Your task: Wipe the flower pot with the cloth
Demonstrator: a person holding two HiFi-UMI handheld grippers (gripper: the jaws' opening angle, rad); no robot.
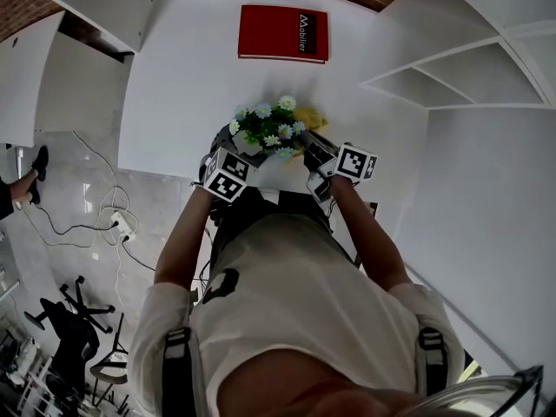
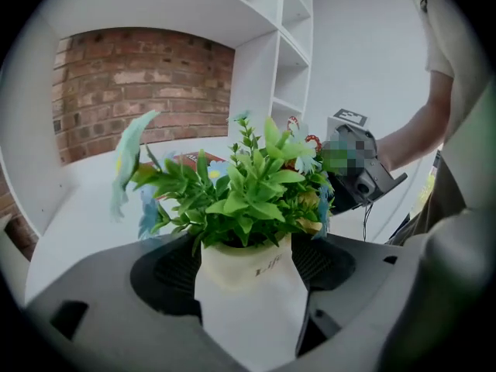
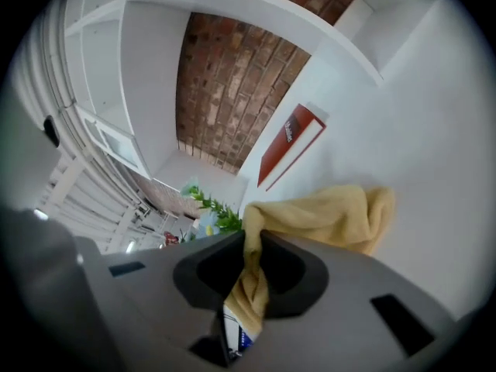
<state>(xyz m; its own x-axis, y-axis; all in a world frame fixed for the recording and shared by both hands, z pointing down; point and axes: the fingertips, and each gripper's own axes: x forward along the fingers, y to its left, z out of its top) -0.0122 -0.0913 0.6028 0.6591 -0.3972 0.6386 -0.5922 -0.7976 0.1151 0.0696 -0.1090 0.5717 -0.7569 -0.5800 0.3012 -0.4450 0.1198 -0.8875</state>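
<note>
Straddling the flower pot (image 2: 252, 301), the left gripper (image 2: 246, 258) has its jaws spread as wide as they go, one dark pad at the pot's 9 o'clock and the other at its 3 o'clock. They sit close against the cream walls, but nothing shows them squeezing yet. That placement reads as a brace, set to steady the pot so it does not slide or tip when rubbed. The right gripper (image 3: 252, 242) is nearly closed, its jaws pinching a fold of the yellow cloth (image 3: 333, 215). The rest bunches loosely ahead of the tips, probably so a soft wad meets the pot instead of hard plastic. In the head view the pot stands at the near edge of the white table (image 1: 191, 85), at 12 o'clock from the person's chest, mostly hidden beneath its leafy plant (image 1: 269, 129) of pale blue and white blooms. The cloth hand sits at the plant's 3 o'clock, close beside it, so wiping looks about to start, not under way. The red book (image 1: 283, 33) lies flat well beyond at 12 o'clock, clear of the work. Counted: one pot, one plant, one cloth, one book and two grippers.
</note>
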